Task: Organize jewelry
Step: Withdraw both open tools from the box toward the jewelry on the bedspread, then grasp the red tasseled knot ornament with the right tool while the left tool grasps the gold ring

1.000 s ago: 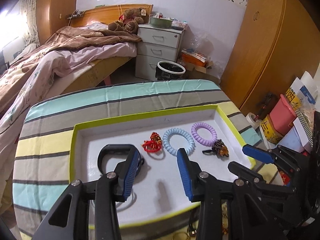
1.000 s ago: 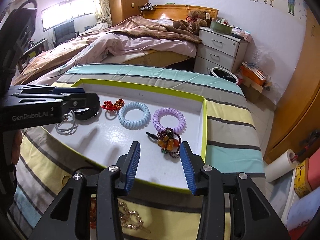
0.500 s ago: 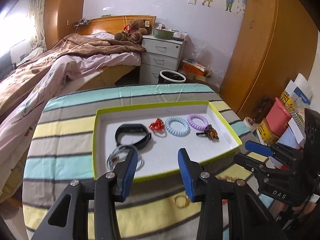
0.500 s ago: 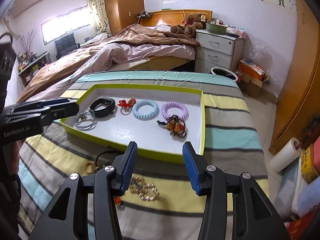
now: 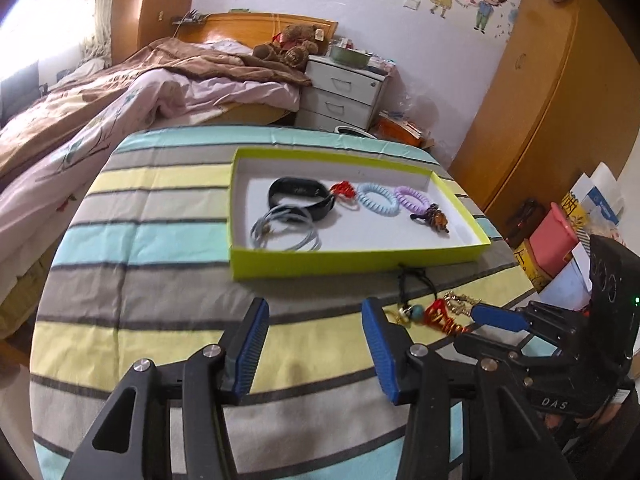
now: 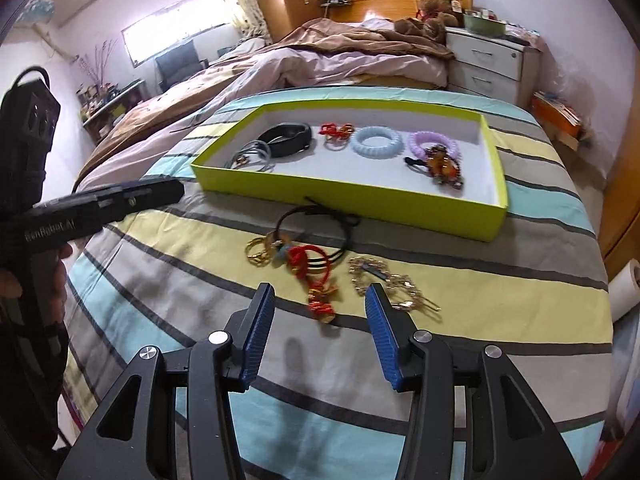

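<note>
A lime-green tray (image 5: 356,261) (image 6: 344,196) sits on the striped table. In it lie a black band (image 5: 300,196), grey rings (image 5: 286,232), a red knot (image 5: 343,190), a blue coil tie (image 5: 378,199), a purple coil tie (image 5: 412,199) and a beaded piece (image 5: 434,218). In front of the tray lie a black cord (image 6: 316,224), gold rings (image 6: 258,251), a red tasselled charm (image 6: 316,280) and a gold chain (image 6: 384,284). My left gripper (image 5: 314,344) is open and empty, hovering near the table's front. My right gripper (image 6: 318,332) is open and empty, just short of the red charm.
A bed (image 5: 120,92) lies at the left. A white nightstand (image 5: 344,92) and wooden wardrobe (image 5: 552,100) stand behind the table. Boxes and a pink container (image 5: 556,236) crowd the floor at right. A paper roll (image 6: 624,292) lies past the table's right edge.
Both grippers have pulled back from the tray toward the table's front. The loose jewelry in front of the tray has come into view. Both stay open and empty.
</note>
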Demonstrator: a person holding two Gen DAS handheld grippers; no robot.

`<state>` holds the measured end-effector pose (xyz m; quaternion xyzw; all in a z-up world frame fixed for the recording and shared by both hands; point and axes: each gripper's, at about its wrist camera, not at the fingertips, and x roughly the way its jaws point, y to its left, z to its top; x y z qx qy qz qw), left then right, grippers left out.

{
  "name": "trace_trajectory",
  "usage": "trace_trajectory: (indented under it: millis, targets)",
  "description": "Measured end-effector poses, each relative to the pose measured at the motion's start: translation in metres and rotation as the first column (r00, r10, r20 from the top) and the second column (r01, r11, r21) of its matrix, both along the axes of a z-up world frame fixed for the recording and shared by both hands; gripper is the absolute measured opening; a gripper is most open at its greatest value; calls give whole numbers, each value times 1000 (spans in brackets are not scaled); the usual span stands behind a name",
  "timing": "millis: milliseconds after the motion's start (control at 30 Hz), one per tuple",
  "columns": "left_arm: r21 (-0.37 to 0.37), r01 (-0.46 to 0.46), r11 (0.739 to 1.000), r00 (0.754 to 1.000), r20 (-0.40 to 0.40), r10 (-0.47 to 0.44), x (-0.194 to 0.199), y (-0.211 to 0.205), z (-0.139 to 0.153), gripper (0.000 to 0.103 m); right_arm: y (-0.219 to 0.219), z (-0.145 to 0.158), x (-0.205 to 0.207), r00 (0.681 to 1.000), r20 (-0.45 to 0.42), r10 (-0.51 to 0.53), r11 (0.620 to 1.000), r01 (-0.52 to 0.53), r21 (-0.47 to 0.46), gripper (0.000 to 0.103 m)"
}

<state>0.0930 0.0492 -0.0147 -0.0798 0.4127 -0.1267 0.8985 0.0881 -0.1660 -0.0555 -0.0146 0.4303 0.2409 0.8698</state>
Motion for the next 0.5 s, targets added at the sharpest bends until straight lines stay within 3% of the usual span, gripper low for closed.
trace_trajectory:
  millis: [67, 367, 500]
  targets:
    - [-29, -12, 999, 1000, -14, 12, -3, 6, -3, 48, 4, -1, 1, 1000, 0, 1, 1000, -1, -19, 48]
    - [-37, 2, 999, 999, -47, -4, -14, 14, -14, 48, 19, -10, 5, 1000, -11, 0, 996, -1, -90, 47]
    - [-45, 4, 999, 998, -67, -7, -16, 14, -18, 48, 22, -11, 4, 1000, 6, -7, 992, 8, -127, 31]
